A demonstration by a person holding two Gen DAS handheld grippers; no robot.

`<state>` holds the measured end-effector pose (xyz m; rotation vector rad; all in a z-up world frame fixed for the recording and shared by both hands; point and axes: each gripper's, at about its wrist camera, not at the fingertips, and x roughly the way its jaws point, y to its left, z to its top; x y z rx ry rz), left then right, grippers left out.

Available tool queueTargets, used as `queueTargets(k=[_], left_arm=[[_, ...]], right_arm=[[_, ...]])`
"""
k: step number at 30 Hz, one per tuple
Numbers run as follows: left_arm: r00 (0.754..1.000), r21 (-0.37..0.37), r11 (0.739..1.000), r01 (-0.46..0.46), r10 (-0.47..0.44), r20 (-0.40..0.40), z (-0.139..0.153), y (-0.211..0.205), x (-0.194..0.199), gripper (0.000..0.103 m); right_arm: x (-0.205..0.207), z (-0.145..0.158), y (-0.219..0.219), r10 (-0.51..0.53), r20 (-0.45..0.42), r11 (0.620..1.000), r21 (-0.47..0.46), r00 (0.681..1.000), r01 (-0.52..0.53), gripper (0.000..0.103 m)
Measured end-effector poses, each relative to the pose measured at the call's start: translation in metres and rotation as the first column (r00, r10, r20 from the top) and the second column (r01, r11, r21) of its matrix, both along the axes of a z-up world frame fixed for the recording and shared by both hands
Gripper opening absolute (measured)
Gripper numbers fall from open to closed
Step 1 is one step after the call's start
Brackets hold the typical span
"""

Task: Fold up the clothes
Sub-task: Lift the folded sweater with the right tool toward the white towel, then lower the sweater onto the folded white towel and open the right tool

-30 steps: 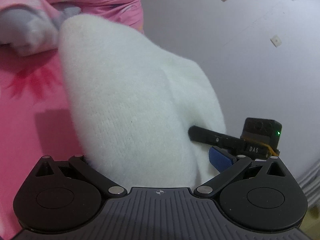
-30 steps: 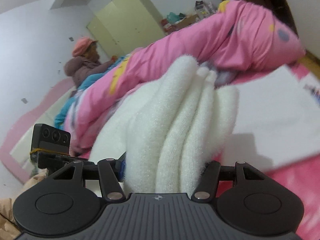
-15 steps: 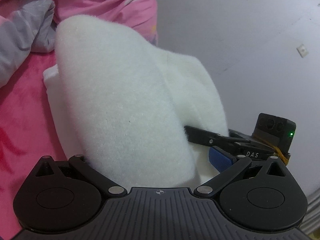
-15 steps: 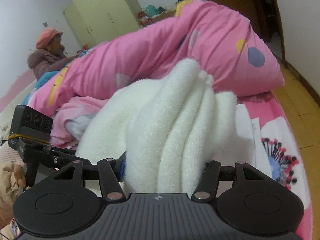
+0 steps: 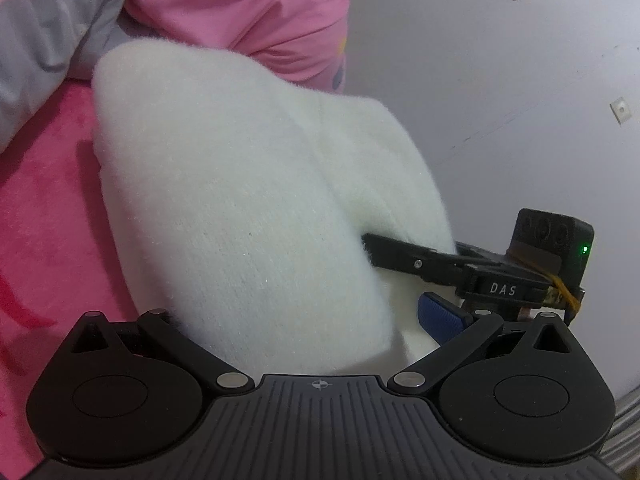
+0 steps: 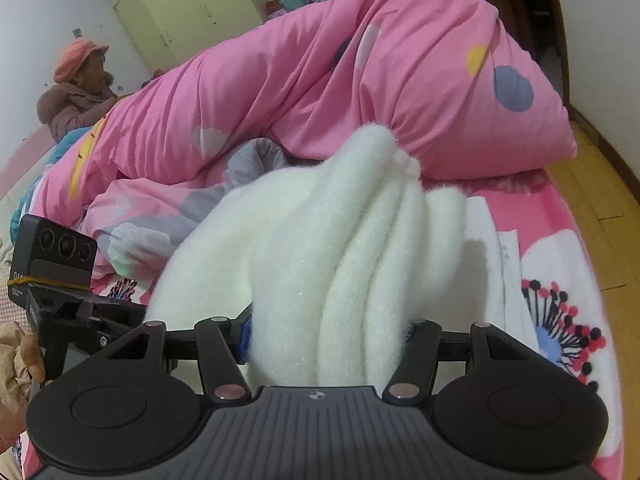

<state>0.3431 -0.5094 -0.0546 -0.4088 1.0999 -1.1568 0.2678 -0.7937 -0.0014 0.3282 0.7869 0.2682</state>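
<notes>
Both tongs (image 5: 304,320) (image 6: 324,336) clamp the bunched white garment (image 6: 320,248) between them.

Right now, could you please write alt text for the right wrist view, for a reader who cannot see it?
The right gripper clamps a bunched, fluffy white knit garment above a pink floral bedsheet. The left gripper grips the same garment from the left. Behind lie a rumpled pink duvet and a pale green wardrobe.

The fluffy white knit garment (image 6: 320,248) is bunched in thick vertical folds above the pink bedspread (image 6: 516,204).
</notes>
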Motion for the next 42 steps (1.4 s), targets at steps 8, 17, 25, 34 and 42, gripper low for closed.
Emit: queueTargets(k=[8,17,25,34,42], left_arm=[[0.998,0.025,0.999,-0.039,0.04,-0.052,-0.016,-0.007,0.011,0.103],[0.989,-0.018,0.993,-0.116,0.114,-0.097,0.012,0.057,0.0,0.103],[0.98,0.02,0.981,-0.193,0.192,0.047,0.046,0.116,-0.058,0.103],[0.932,0.079,0.961,-0.264,0.233,0.279,0.069,0.194,-0.174,0.103],[0.869,0.012,0.959,-0.285,0.253,0.425,0.101,0.244,-0.264,0.103]], right_arm=[[-0.007,-0.034,-0.03,-0.131,-0.04,0.989,0.071,0.991,0.133,0.086],[-0.095,0.001,-0.082,-0.426,0.102,0.899,0.163,0.899,0.407,0.09],[-0.146,0.021,0.0,-0.343,0.219,0.939,0.087,0.913,0.332,0.055],[-0.201,0.01,0.021,-0.632,0.092,0.77,0.183,0.769,0.611,0.036],[-0.316,0.042,0.154,-0.555,0.179,0.814,0.316,0.812,0.487,0.044]])
